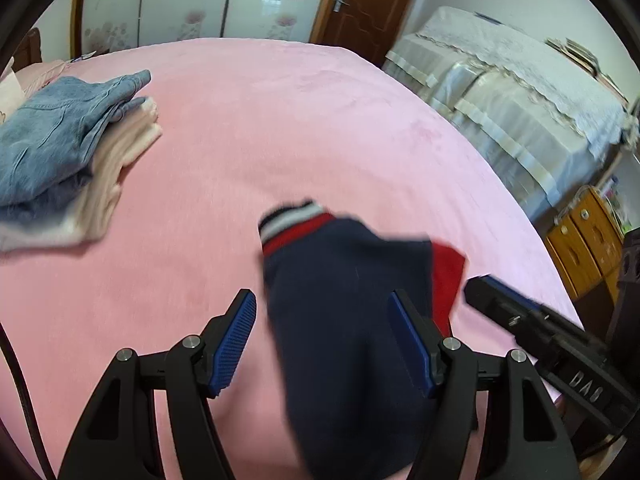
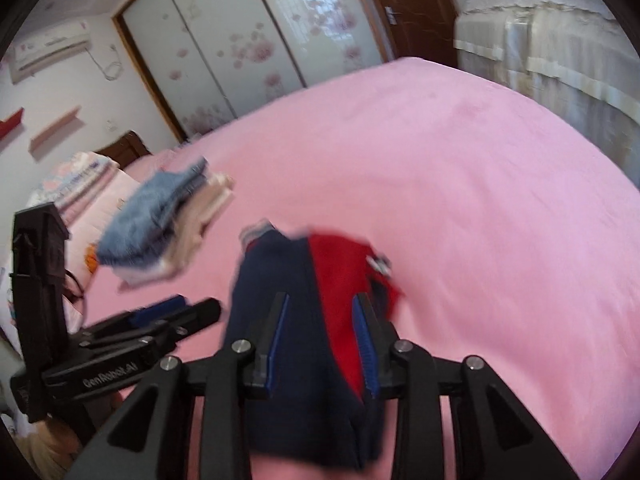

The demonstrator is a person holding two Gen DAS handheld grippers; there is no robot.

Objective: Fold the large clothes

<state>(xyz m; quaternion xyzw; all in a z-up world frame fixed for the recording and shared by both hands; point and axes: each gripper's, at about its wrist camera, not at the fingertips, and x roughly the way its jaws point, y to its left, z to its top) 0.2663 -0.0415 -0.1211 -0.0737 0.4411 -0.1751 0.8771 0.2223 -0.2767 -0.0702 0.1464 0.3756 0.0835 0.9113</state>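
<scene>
A wide bed [image 1: 320, 128] under a pink cover carries the whole scene, its far edge running toward a flowered wardrobe [image 2: 240, 52] and a brown door [image 1: 368, 4]. Near the bed's left edge sits a stack of folded clothes [image 1: 116, 160], pale pink knits topped by a blue denim piece [image 1: 52, 136] whose upper layer already slumps off square. At the near edge, the task's garment, a navy and red sweater [image 1: 344, 300] with a striped cuff [image 1: 292, 220], hangs bunched and raised above the cover, blurred in both views. The right gripper [image 2: 320, 316] stands at a narrow spread with the cloth filling the gap between its blue pads [image 2: 362, 320]; it appears to pinch the bundle, though the contact itself is smeared. The left gripper [image 1: 324, 316] is spread wide with the sweater draped between its fingers, apparently not clamped on it. The risks, as judged from here: with only one apparent hold, the thick roll could slide out and fall in a heap at the near edge, undoing any fold; the loose red panel could trail and crease beneath the body when the piece is laid down; and a sweep toward the left edge could knock the leaning denim from the stack.
</scene>
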